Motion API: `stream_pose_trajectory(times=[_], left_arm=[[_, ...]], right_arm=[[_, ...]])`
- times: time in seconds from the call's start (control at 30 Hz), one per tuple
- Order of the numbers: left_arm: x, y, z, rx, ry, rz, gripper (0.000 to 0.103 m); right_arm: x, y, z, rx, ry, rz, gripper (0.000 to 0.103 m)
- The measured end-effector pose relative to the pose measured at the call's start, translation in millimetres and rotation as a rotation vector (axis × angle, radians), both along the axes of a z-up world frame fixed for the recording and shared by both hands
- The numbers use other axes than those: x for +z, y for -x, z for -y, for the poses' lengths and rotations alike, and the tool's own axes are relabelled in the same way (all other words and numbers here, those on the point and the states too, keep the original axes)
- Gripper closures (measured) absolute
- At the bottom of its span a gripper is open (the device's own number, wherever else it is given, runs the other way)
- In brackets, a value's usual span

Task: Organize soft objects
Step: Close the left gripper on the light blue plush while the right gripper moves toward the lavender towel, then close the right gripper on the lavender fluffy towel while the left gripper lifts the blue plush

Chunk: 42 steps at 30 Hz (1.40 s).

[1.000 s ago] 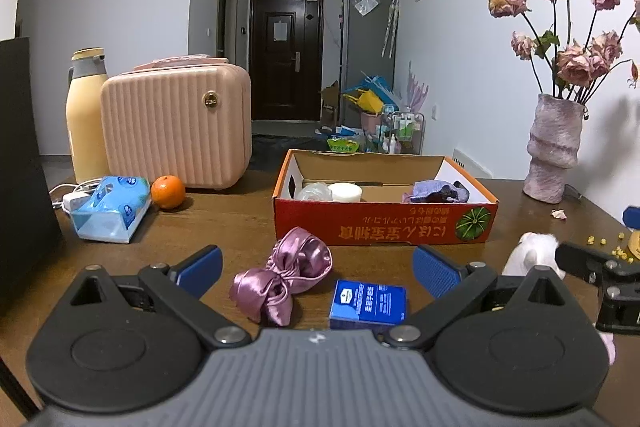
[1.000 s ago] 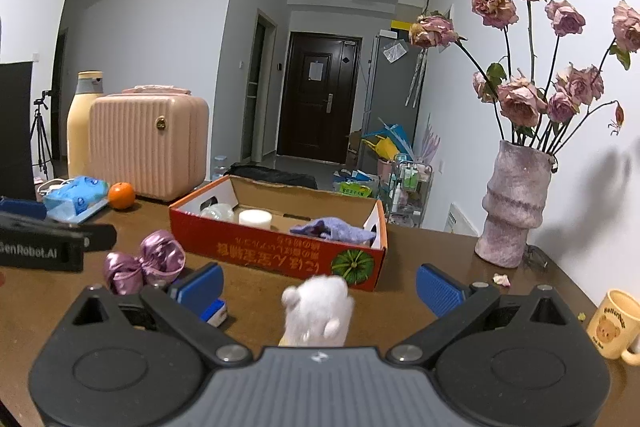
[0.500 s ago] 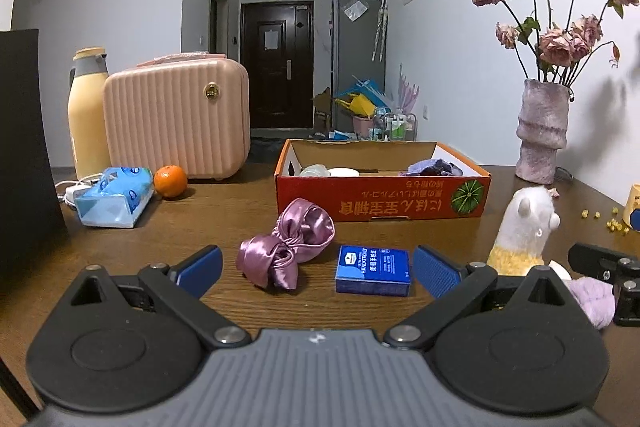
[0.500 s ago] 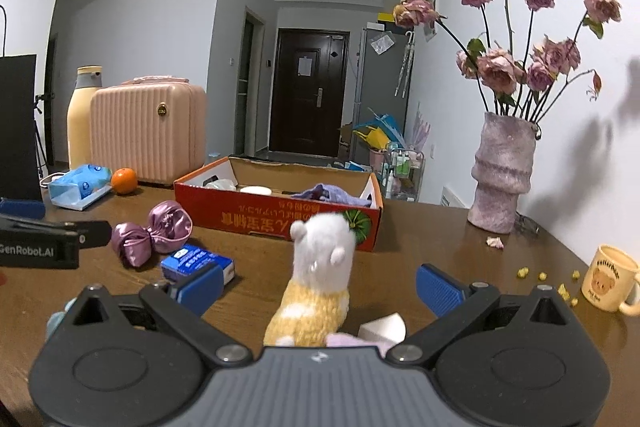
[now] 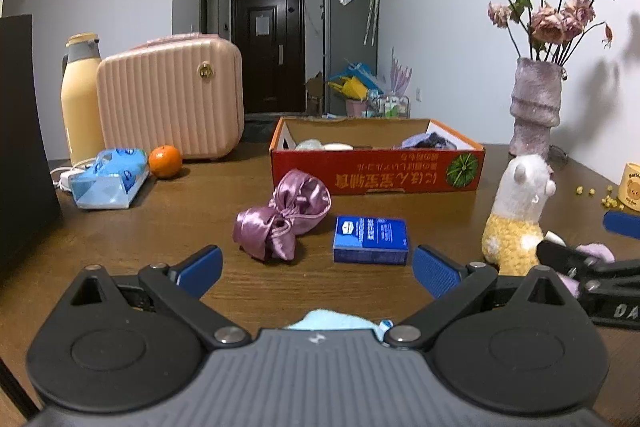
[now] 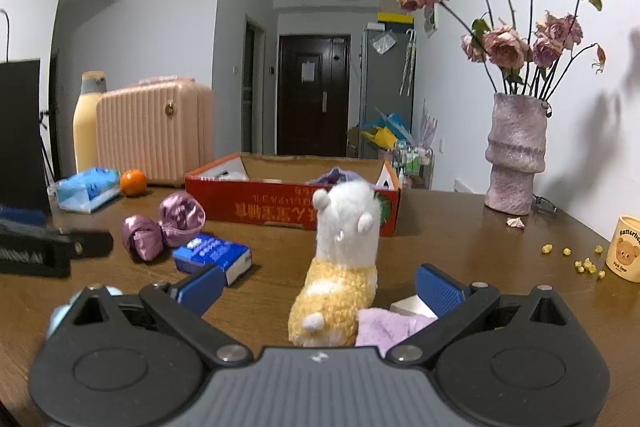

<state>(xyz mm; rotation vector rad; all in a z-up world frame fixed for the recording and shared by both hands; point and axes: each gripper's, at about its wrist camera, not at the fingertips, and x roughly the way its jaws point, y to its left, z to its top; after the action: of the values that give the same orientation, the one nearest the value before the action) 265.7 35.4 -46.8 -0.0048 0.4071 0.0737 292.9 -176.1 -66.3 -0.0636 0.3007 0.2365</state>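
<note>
Facing: right gripper [image 6: 318,285] looks straight at the plush alpaca [image 6: 340,267], which stands upright between its blue pads, jaws spread wide and touching nothing
Long axis: the alpaca's neck runs vertical, so a sideways pinch across the yellow body looks the likely grasp
Nearer arm: the right; from the left wrist view the alpaca [image 5: 516,215] sits well off to the right
Left gripper [image 5: 318,267]: wide too, empty, pointed at the satin bow [image 5: 280,219] and blue packet [image 5: 370,239] ahead of it
Beside the toy: lilac cloth [image 6: 384,327] touches its base on the right
Goal, I judge: cardboard box [image 6: 280,207] directly beyond the alpaca, already holding some cloth
Surface: dark wooden table [image 6: 460,247], scattered yellow bits near a mug [image 6: 624,247]
Room: pink case [image 5: 172,99], orange [image 5: 165,161], tissue pack [image 5: 110,179], vase [image 6: 516,155] of dried roses; hallway door behind
</note>
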Motion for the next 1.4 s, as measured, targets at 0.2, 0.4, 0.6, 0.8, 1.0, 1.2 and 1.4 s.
stream_pose_trajectory(times=[0.2, 0.4, 0.6, 0.8, 1.0, 1.2, 1.4], left_arm=[[-5.5, -4.5, 0.4, 0.004, -0.005, -0.051, 0.000], [-16.5, -6.8, -0.1, -0.020, -0.009, -0.134, 0.000], [-33.1, -8.8, 2.9, -0.022, -0.048, -0.217, 0.000], [-40.5, -16.4, 2.6, -0.019, -0.054, -0.270, 0.000], [-48.0, -27.2, -3.0, -0.029, -0.008, -0.333, 0.000], [-54.3, -35.6, -8.3, -0.028, 0.026, -0.374, 0.000], [-54.2, -36.2, -7.3, -0.029, 0.025, -0.368, 0.009]], right_arm=[[-2.8, -3.4, 1.6, -0.012, 0.000, -0.018, 0.000], [-3.1, -1.8, 1.7, -0.003, -0.004, -0.014, 0.000], [-5.0, -5.0, 3.2, -0.010, -0.010, -0.040, 0.000], [-7.9, -8.0, 2.8, -0.013, -0.004, -0.065, 0.000], [-10.2, -12.5, 4.0, -0.013, -0.009, -0.096, 0.000], [-12.1, -14.9, 5.4, -0.017, -0.014, -0.112, 0.000], [-11.8, -13.3, 3.8, -0.018, -0.008, -0.103, 0.000]])
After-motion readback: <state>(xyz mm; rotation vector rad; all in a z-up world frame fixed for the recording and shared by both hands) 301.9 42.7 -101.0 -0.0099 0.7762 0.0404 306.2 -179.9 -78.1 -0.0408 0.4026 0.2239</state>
